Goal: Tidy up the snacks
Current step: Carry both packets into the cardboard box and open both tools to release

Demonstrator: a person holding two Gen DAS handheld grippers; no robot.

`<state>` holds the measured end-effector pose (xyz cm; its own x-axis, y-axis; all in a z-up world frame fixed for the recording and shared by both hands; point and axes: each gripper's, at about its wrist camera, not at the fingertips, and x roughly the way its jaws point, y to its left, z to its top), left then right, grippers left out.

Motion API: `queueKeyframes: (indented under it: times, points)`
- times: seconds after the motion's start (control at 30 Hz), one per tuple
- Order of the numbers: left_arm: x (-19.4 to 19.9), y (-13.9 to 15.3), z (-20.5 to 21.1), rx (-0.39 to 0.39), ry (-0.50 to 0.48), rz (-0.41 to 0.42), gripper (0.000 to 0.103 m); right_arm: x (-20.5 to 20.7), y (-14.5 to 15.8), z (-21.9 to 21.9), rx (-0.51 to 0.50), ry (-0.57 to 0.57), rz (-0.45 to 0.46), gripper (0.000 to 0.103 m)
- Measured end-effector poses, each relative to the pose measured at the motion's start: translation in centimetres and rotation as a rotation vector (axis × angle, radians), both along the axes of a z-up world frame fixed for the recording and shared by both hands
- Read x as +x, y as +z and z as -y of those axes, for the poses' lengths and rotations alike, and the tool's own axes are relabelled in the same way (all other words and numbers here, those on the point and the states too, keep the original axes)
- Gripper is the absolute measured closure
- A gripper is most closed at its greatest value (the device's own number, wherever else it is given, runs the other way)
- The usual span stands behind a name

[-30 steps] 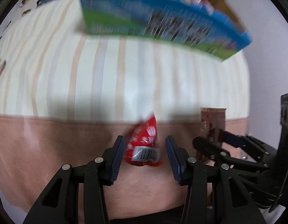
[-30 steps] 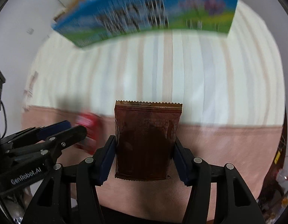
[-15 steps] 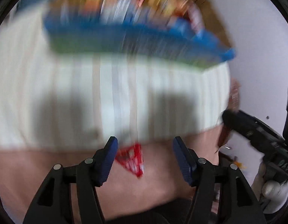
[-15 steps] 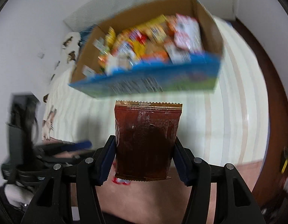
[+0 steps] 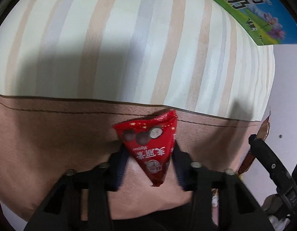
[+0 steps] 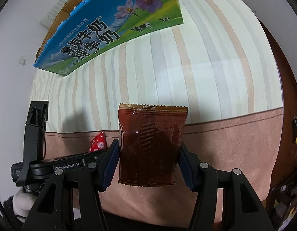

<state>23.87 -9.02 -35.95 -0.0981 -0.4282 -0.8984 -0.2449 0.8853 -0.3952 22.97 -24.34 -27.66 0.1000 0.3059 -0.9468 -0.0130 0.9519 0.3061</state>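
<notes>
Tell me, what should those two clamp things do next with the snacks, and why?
Probably carry both toward the blue milk carton box. The right gripper has its jaws shut on the brown packet, the left gripper grips the red triangular packet, and the box stands farther back on the striped sheet.

left hand-held gripper (image 5: 149,157) clamped on a packet, right hand-held gripper (image 6: 148,157) likewise, side by side

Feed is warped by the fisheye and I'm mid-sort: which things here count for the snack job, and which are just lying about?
Part of the job:
- red triangular snack packet, clamped in the left gripper
- brown snack packet, clamped in the right gripper
- blue milk carton box on the bed

Just there:
- striped bedsheet
- pink bed cover
- white wall
</notes>
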Motion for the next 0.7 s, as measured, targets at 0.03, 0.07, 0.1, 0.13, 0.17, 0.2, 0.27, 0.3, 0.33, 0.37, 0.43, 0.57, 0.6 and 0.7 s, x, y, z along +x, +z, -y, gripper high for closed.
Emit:
queueKeyframes:
  times: [0.03,0.07,0.1,0.13,0.17,0.2,0.27,0.3,0.33,0.37,0.43,0.57,0.6,0.7]
  points:
    - [-0.1,0.4,-0.2,0.003,0.001,0.013,0.069,-0.2,0.0,0.0,0.002,0.001,0.005,0.042]
    - [-0.1,0.6,-0.3,0.008,0.000,0.024,0.069,-0.4,0.2,0.0,0.002,0.004,0.010,0.042]
    - [-0.2,1.1,-0.4,0.017,-0.004,0.040,0.069,-0.5,0.2,-0.3,-0.002,0.009,0.015,0.042]
    - [-0.3,1.7,-0.5,0.026,-0.007,0.054,0.069,-0.7,0.4,-0.4,-0.006,0.017,0.023,0.042]
    - [-0.4,2.2,-0.7,0.034,-0.010,0.069,0.069,-0.9,0.6,-0.4,-0.005,0.020,0.026,0.042]
    - [-0.5,2.9,-0.9,0.043,-0.013,0.083,0.069,-1.0,0.8,-0.3,-0.001,0.022,0.029,0.042]
    - [-0.8,4.8,-1.2,0.063,-0.018,0.130,0.069,-1.2,1.4,-0.6,0.006,0.029,0.044,0.042]
    - [-0.8,6.0,-1.2,0.076,-0.026,0.160,0.069,-1.1,1.6,-0.9,0.007,0.034,0.053,0.042]
    - [-0.6,7.1,-1.4,0.086,-0.029,0.190,0.069,-1.1,2.2,-0.9,0.011,0.040,0.064,0.042]
    - [-0.5,8.0,-1.5,0.088,-0.030,0.215,0.069,-1.0,2.9,-1.0,0.020,0.045,0.075,0.042]
    - [0.2,10.8,-1.8,0.078,-0.027,0.273,0.069,-0.5,4.3,-1.4,0.036,0.055,0.101,0.042]
    - [2.9,16.0,-2.6,0.061,-0.036,0.379,0.069,1.8,8.7,-2.4,0.073,0.085,0.190,0.042]
    - [3.8,17.1,-2.9,0.051,-0.036,0.400,0.069,2.6,9.7,-2.7,0.081,0.092,0.212,0.042]
    - [7.4,20.2,-3.7,0.046,-0.039,0.462,0.069,6.1,12.5,-3.9,0.099,0.112,0.272,0.042]
